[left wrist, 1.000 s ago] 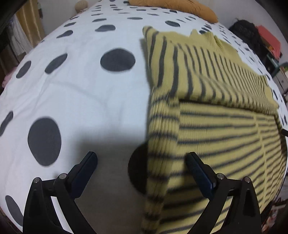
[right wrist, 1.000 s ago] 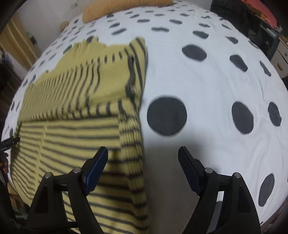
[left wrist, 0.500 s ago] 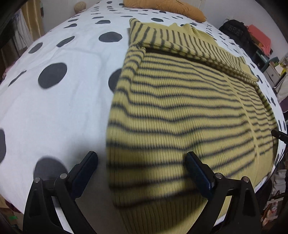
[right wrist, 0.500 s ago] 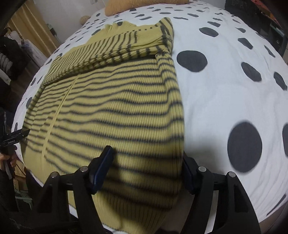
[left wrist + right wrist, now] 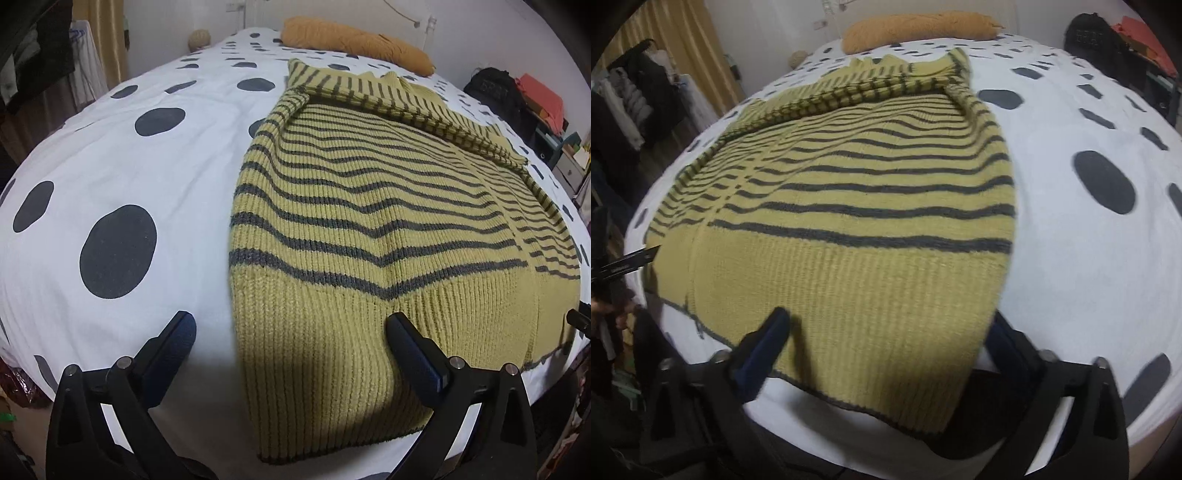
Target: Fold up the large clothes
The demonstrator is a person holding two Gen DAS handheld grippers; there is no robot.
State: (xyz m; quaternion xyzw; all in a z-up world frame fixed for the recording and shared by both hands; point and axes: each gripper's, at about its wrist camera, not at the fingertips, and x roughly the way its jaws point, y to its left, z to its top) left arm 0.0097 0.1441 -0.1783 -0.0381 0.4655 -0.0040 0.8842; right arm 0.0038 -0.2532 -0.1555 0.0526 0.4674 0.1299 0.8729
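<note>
Spotted bed (image 5: pixel 110 177) carries your striped sweater (image 5: pixel 369 229) at its near edge, an orange pillow (image 5: pixel 354 40) at its far edge. Your left gripper (image 5: pixel 291 339) and right gripper (image 5: pixel 886 332) spread fingers wide, empty, over the hem.

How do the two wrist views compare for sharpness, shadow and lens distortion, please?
Left wrist view: sharp, the knit ribs of the striped sweater read clearly; the left gripper throws a dark shadow over the hem. Right wrist view: soft with motion blur, the right gripper smeared. Both views: fisheye bulges the spotted bedspread into a dome.
</note>
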